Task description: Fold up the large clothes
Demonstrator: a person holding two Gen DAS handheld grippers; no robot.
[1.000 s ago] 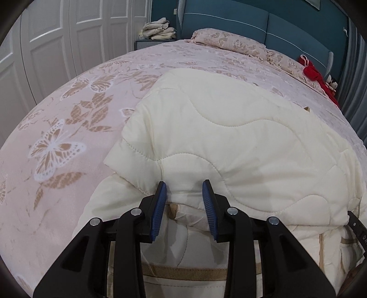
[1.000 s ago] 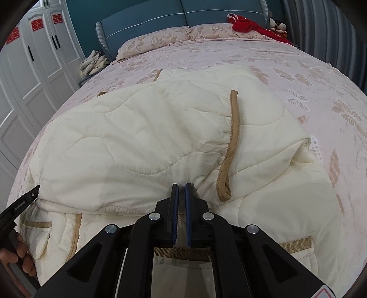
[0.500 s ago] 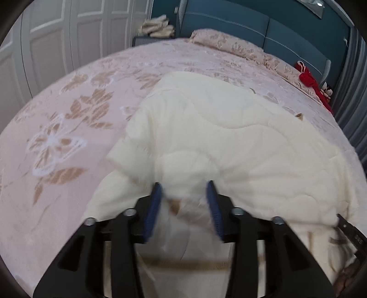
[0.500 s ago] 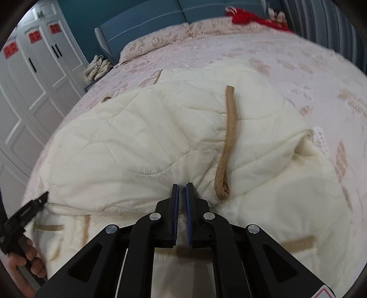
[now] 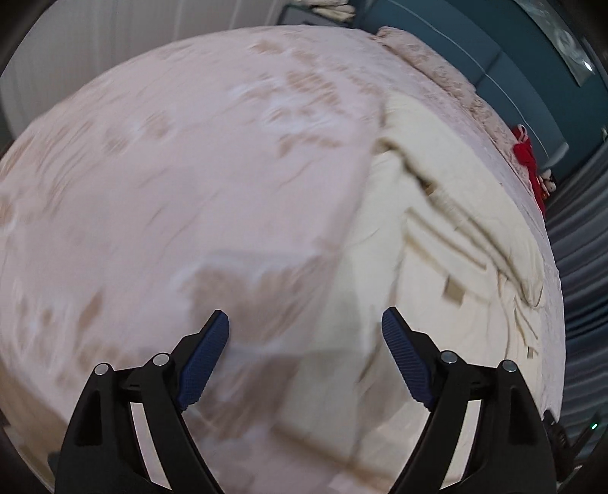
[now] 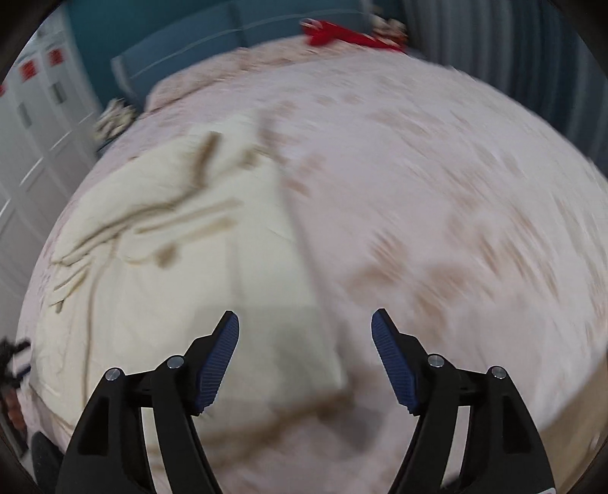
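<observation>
Both grippers opening, nothing between the jaws: left gripper (image 5: 306, 326), right gripper (image 6: 305, 326). Cream coat (image 5: 437, 243) at three o'clock on the bed (image 5: 171, 171). Red cloth (image 6: 342, 34) at twelve by the headboard (image 6: 212, 22).

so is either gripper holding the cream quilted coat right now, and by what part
Nothing is held. The left gripper and right gripper are both opening, with nothing between their fingers; the cream quilted coat lies loose on the pink floral bedspread.

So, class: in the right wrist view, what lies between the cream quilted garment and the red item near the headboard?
Only bare floral bedspread separates the cream quilted garment from the red item.
</observation>
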